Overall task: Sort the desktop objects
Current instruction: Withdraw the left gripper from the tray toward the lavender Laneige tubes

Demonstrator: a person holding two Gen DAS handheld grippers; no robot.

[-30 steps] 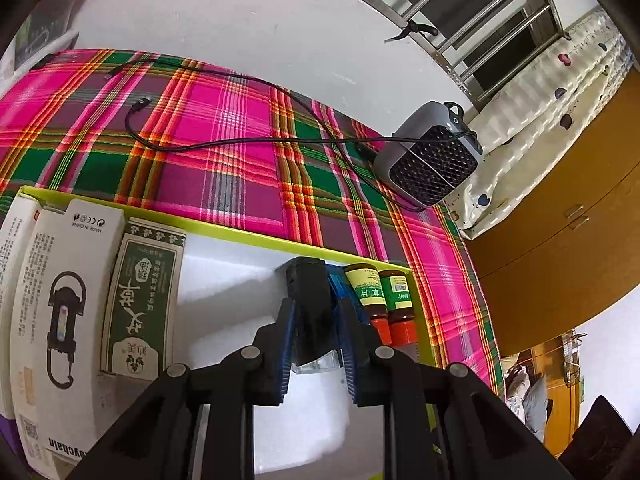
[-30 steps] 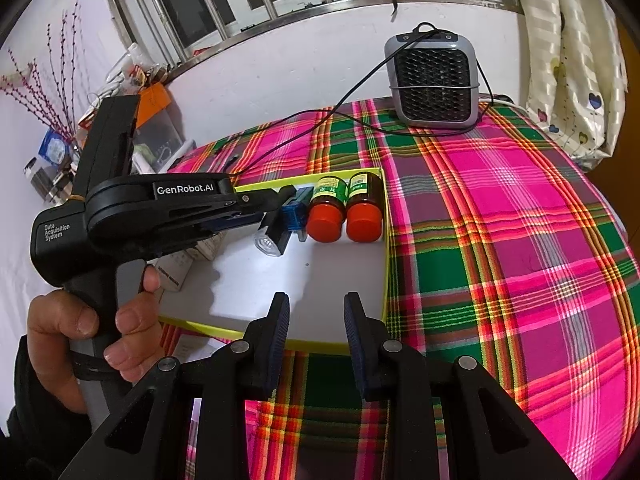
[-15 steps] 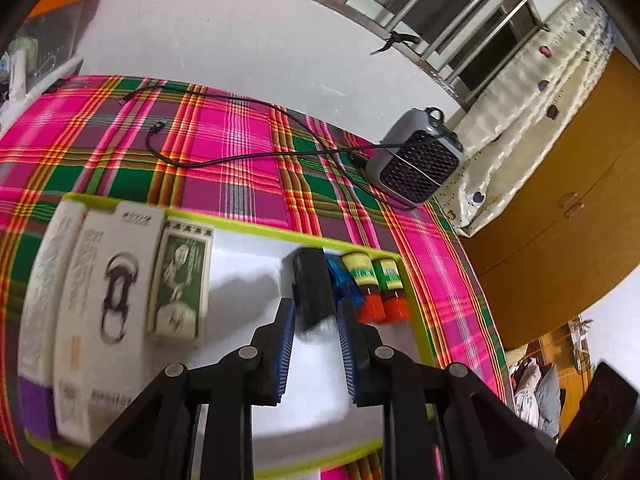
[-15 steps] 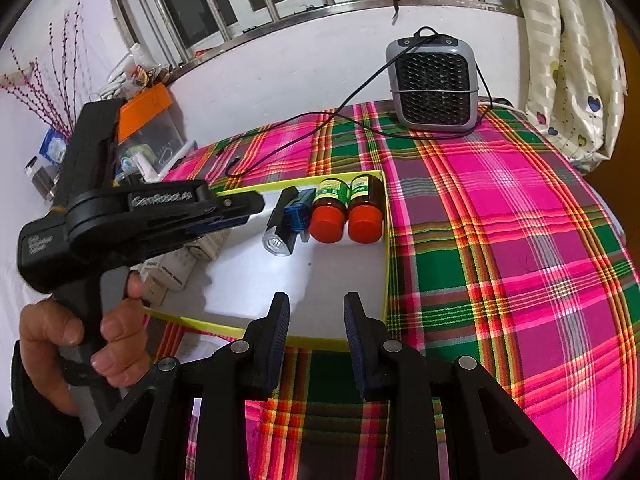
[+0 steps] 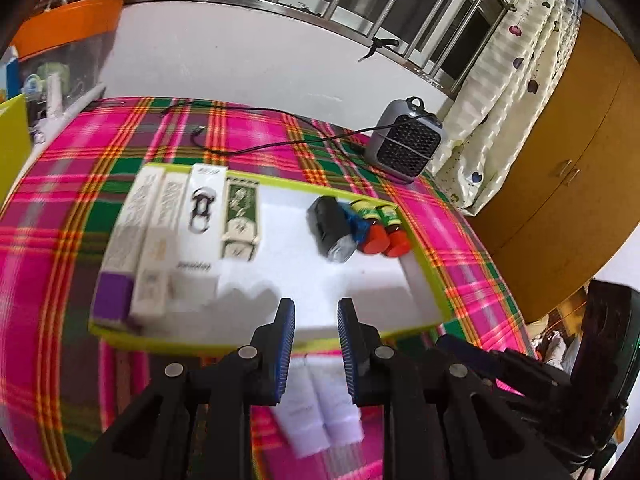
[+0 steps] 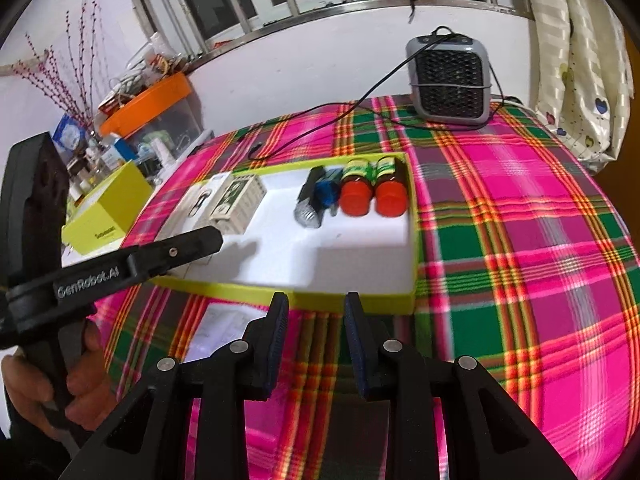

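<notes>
Both wrist views look forward, sharing the tray [image 5: 424,276] [image 6: 412,264].

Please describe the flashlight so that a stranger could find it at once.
Look at the green-rimmed tray on the plaid cloth. At its far right stand two red-capped bottles; the flashlight lies just left of them, beside a blue item. It is the only black cylinder, with a silvery lens end.

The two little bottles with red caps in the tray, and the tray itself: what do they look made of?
The bottles: probably dark brown glass or plastic under green paper labels; the matte red caps look like plastic. The tray: likely cardboard, judging by its thin, flat lime-green walls, with a white matte lining inside that could be foam or paper.
</notes>
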